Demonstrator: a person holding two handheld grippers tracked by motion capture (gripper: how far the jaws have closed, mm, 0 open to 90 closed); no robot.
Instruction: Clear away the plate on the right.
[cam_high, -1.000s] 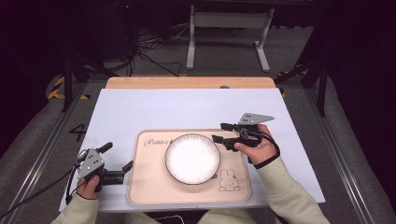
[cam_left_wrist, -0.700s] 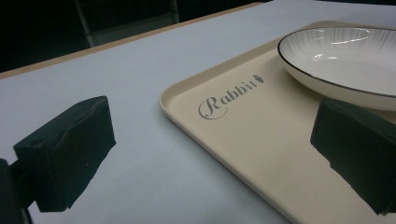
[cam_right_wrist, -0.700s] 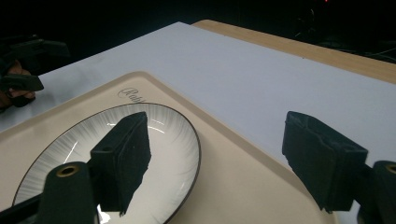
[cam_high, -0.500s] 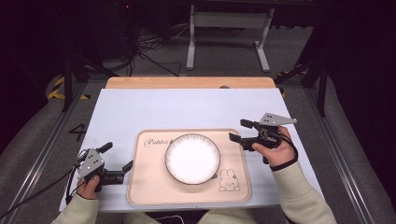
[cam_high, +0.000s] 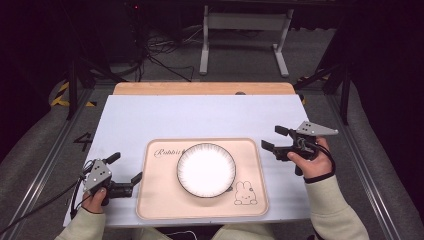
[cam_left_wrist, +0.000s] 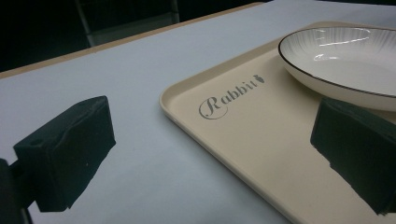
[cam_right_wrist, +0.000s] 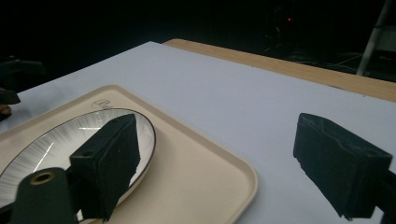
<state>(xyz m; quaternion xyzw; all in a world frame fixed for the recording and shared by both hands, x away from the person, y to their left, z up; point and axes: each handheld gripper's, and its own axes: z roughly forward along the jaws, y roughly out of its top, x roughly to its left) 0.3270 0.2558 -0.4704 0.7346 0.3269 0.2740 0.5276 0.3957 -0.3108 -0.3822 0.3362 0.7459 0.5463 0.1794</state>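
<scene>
1 plate (cam_high: 206, 169) | 1 tray (cam_high: 160, 200) | 2 hand-held grippers, jaws apart

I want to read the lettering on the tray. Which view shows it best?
The left gripper view: "Rabbit" on the tray is large and sharp there. The high view shows the whole tray, with the word small and partly hidden by the plate. In the right gripper view it is tiny and distant.
</scene>
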